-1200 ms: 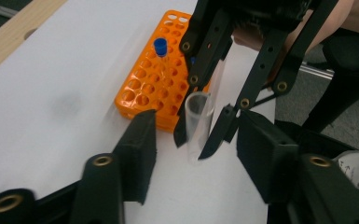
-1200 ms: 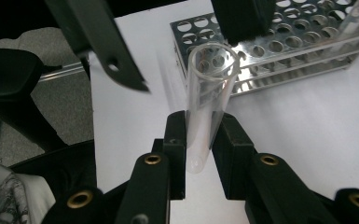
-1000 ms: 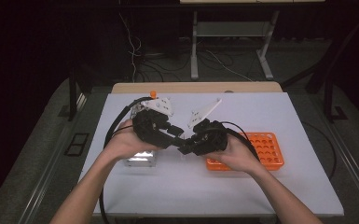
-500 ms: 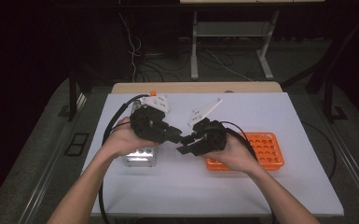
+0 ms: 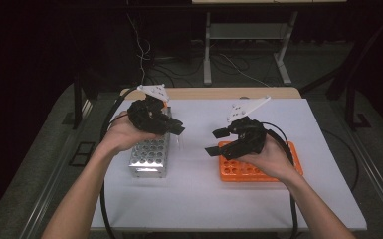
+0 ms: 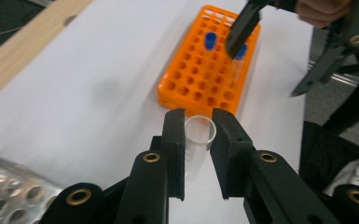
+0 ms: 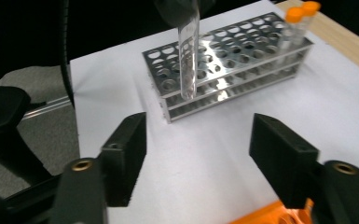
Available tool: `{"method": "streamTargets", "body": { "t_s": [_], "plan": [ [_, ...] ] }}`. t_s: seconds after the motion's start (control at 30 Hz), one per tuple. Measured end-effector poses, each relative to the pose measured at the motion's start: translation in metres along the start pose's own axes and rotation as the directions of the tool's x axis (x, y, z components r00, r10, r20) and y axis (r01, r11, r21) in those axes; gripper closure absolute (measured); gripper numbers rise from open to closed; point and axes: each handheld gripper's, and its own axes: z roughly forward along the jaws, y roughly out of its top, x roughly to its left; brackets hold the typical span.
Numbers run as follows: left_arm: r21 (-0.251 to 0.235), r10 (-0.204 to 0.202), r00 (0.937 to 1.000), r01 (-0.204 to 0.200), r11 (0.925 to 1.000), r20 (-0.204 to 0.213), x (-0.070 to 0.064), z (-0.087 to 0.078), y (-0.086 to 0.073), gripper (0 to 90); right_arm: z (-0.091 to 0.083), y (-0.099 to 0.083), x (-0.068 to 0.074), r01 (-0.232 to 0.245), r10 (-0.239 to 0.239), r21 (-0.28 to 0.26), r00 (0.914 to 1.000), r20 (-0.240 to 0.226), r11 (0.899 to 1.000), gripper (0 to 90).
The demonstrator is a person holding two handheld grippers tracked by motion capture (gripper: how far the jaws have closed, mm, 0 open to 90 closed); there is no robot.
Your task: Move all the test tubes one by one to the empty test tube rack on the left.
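Clear tube (image 6: 197,140) sits clamped in my left claw (image 6: 199,154) above the bench (image 5: 199,199); my right claw (image 7: 198,154) gapes wide, holding nothing.

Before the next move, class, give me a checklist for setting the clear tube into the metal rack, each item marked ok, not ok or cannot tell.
1. Left claw grips the clear tube between both jaws: ok.
2. Tube has no cap, its mouth is open: ok.
3. Tube hangs near the metal rack, low end beside its front holes: ok.
4. Tube lined up over one free hole: cannot tell.
5. Right claw is open, holds nothing and is apart from the tube: ok.
6. Orange rack with its blue-capped tubes stands off to the side, out of the way: ok.
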Motion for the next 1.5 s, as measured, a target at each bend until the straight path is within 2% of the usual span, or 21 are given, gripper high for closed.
{"method": "streamTargets", "body": {
  "t_s": [0.17, 0.23, 0.3, 0.33, 0.37, 0.53, 0.8, 1.1, 1.27, 1.4, 1.5],
  "plan": [
    [-0.015, -0.031, 0.999, 0.03, 0.9994, -0.033, 0.015, -0.005, 0.001, 74.9, -0.011, -0.005, -0.004, -0.029, 0.029, -0.012, 0.9987, 0.043, 1.0, 18.5],
    [-0.017, -0.042, 0.998, 0.041, 0.999, -0.048, 0.021, -0.007, 0.001, 74.9, -0.015, -0.007, -0.005, -0.049, 0.051, -0.023, 0.9963, 0.069, 0.999, 11.6],
    [-0.022, -0.053, 0.9963, 0.052, 0.9984, -0.068, 0.026, -0.009, 0.001, 74.9, -0.021, -0.009, -0.008, -0.07, 0.073, -0.031, 0.9927, 0.096, 0.997, 9.5],
    [-0.026, -0.064, 0.9952, 0.062, 0.9977, -0.074, 0.029, -0.009, 0.001, 74.9, -0.023, -0.01, -0.009, -0.081, 0.085, -0.034, 0.9909, 0.105, 0.996, 2.3],
    [-0.025, -0.069, 0.9942, 0.067, 0.9974, -0.083, 0.032, -0.01, 0.001, 74.9, -0.026, -0.012, -0.01, -0.089, 0.092, -0.035, 0.9897, 0.109, 0.995, 0.4],
    [-0.027, -0.113, 0.9871, 0.111, 0.9935, -0.114, 0.048, -0.012, -0.003, 74.9, -0.043, -0.024, -0.016, -0.124, 0.132, -0.068, 0.9828, 0.129, 0.99, 0.4],
    [-0.045, -0.162, 0.9758, 0.157, 0.9866, -0.148, 0.067, -0.011, -0.009, 74.9, -0.062, -0.055, -0.022, -0.171, 0.18, -0.067, 0.9722, 0.15, 0.983, 0.4],
    [-0.04, -0.193, 0.9644, 0.189, 0.9812, -0.181, 0.09, -0.005, -0.01, 74.9, -0.076, -0.083, -0.022, -0.211, 0.22, -0.071, 0.9623, 0.16, 0.975, 0.4],
    [-0.041, -0.208, 0.958, 0.204, 0.9782, -0.198, 0.103, -0.001, -0.011, 74.9, -0.081, -0.093, -0.023, -0.225, 0.234, -0.068, 0.9577, 0.168, 0.972, 0.4],
    [-0.034, -0.228, 0.9497, 0.226, 0.9735, -0.214, 0.113, 0.004, -0.015, 74.9, -0.083, -0.099, -0.022, -0.23, 0.239, -0.067, 0.9563, 0.169, 0.971, 0.4],
    [-0.034, -0.236, 0.9468, 0.234, 0.9716, -0.219, 0.12, 0.008, -0.018, 74.9, -0.084, -0.104, -0.021, -0.237, 0.245, -0.065, 0.9549, 0.169, 0.969, 0.4]
  ]
}}
